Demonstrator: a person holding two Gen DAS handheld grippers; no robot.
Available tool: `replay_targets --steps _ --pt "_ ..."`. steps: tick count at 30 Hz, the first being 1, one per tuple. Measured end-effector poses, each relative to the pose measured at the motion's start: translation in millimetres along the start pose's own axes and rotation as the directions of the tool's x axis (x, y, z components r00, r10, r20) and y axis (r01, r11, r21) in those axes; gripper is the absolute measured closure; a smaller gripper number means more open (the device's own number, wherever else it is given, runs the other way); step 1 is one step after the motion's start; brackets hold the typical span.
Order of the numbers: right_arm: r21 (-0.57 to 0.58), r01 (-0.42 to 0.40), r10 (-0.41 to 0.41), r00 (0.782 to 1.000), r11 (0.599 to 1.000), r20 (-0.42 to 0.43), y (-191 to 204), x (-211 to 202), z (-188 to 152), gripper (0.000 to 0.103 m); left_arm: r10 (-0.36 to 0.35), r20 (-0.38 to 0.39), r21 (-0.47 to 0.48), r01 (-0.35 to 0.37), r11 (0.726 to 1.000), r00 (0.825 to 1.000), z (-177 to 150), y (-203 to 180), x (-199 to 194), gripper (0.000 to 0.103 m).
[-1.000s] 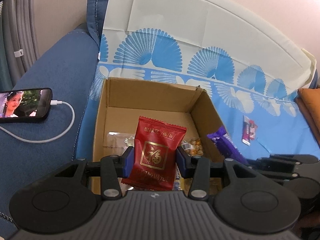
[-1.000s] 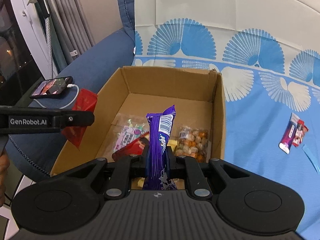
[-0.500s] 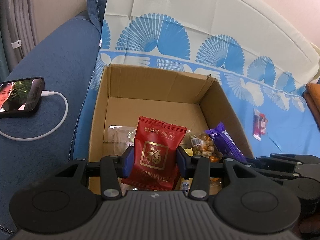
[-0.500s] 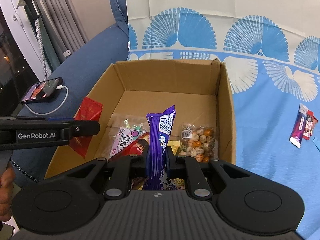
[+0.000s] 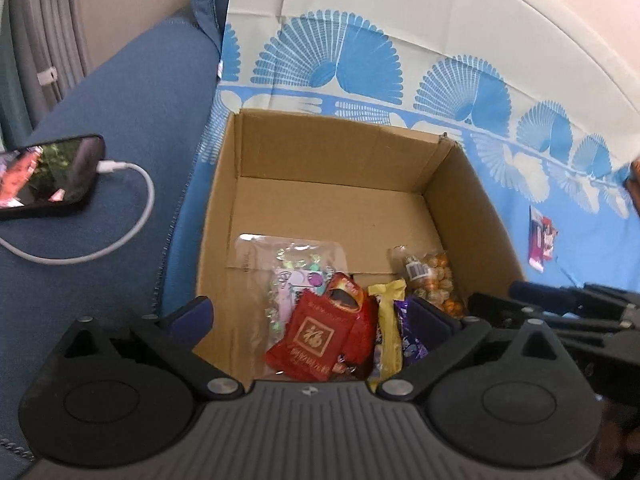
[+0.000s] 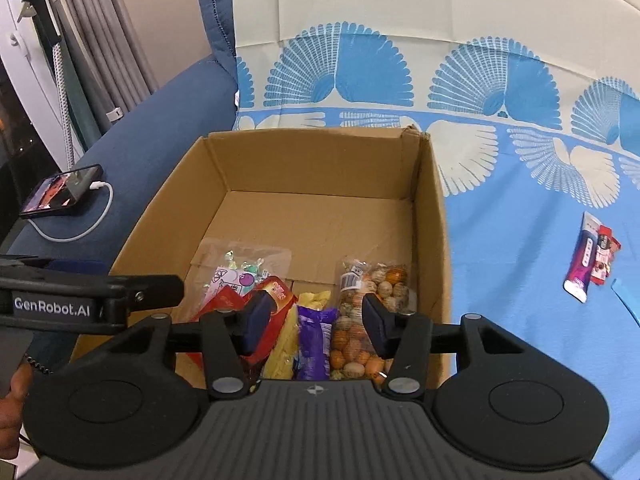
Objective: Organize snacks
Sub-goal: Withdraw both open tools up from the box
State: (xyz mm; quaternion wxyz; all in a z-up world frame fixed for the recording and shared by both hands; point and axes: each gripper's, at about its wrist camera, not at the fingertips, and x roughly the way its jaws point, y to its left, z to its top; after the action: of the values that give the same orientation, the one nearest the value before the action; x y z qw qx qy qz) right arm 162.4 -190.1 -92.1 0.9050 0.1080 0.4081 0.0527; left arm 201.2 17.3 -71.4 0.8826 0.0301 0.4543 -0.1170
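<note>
An open cardboard box [image 5: 328, 148] [image 6: 430, 208] stands on a blue fan-patterned cloth. Inside lie a red packet [image 5: 314, 334], a purple bar [image 6: 316, 340] [image 5: 410, 340], a yellow packet [image 6: 286, 344], a bag of round sweets [image 6: 376, 280] [image 5: 434, 280] and a clear candy bag [image 5: 296, 272] [image 6: 236, 276]. My left gripper [image 5: 316, 312] is open and empty above the red packet. My right gripper [image 6: 316, 320] is open and empty above the purple bar.
Two small snack bars [image 6: 592, 256] [image 5: 540, 238] lie on the cloth right of the box. A phone [image 5: 44, 176] [image 6: 60, 192] on a white charging cable rests on the blue sofa seat to the left. Curtains hang at far left.
Both grippers opened. The red packet dropped from my left gripper and the purple bar from my right into the box, where both now lie. Both grippers moved closer over the box.
</note>
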Motion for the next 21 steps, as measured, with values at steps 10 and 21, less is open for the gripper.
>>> replay_targets --steps 10,21 --pt "0.019 0.001 -0.002 1.0 1.0 0.018 7 -56 -30 0.038 0.034 0.047 -0.033 -0.033 0.999 0.998 -35 -11 -63 0.0" --pt "-0.045 0.023 -0.016 0.988 0.999 0.152 34 -130 -62 0.027 0.053 0.096 -0.062 -0.047 0.997 0.994 -66 -18 -120 0.0"
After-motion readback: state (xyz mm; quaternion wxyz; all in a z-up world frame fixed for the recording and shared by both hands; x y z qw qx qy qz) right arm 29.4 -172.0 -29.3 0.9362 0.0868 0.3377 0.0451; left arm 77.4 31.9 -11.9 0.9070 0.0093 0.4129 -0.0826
